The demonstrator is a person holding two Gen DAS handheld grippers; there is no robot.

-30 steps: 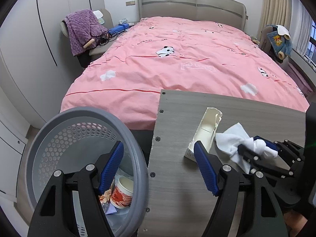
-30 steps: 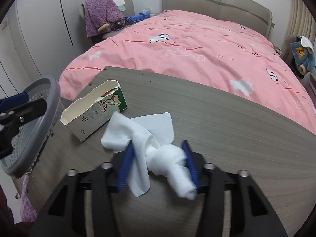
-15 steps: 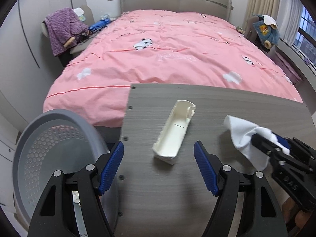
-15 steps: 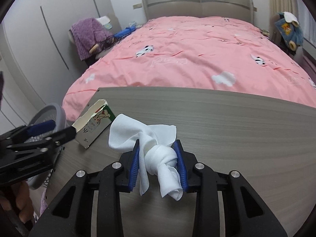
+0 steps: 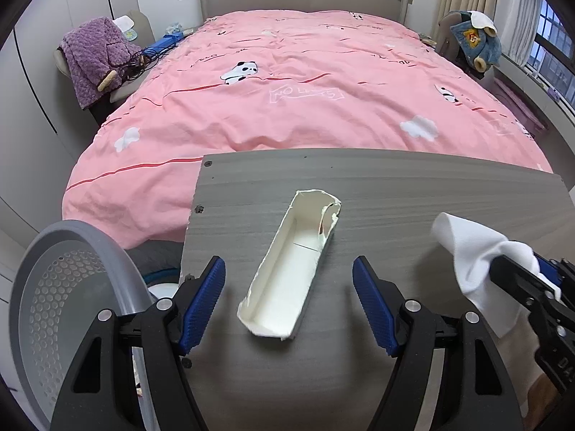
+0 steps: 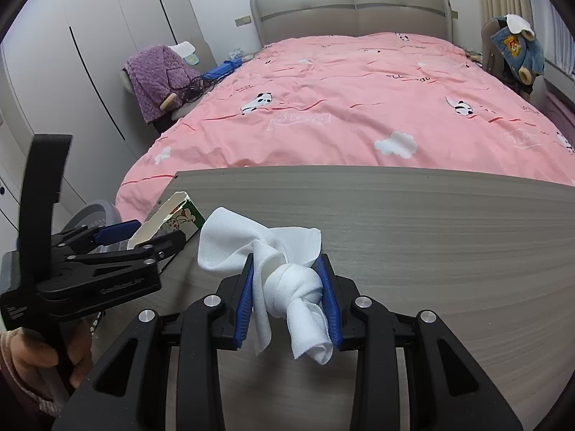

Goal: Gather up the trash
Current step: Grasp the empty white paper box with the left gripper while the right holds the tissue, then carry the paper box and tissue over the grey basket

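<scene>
A wide bed under a pink quilt printed with pandas and clouds (image 5: 305, 82) filled the far half of the room. Against its near edge stood a grey wood-grain tabletop (image 5: 413, 194), and to the near left of that, below the table's edge, a grey perforated plastic waste basket (image 5: 61, 287).

On the left part of the table lay a torn-open white paper carton (image 5: 291, 273) on its side, its long trough facing up, the inside plain cream, the far end ragged; its outer face showed green print with a cartoon figure (image 6: 183, 217). The left gripper (image 5: 289, 301) hung over it with its blue-padded jaws spread wide on either side of the carton, not touching it.

To the right, the right gripper (image 6: 289, 298) had its jaws clamped on a knotted white cloth rag (image 6: 294, 287), one loose corner fanning out towards the far left; the jaws had just been closing on it.
</scene>
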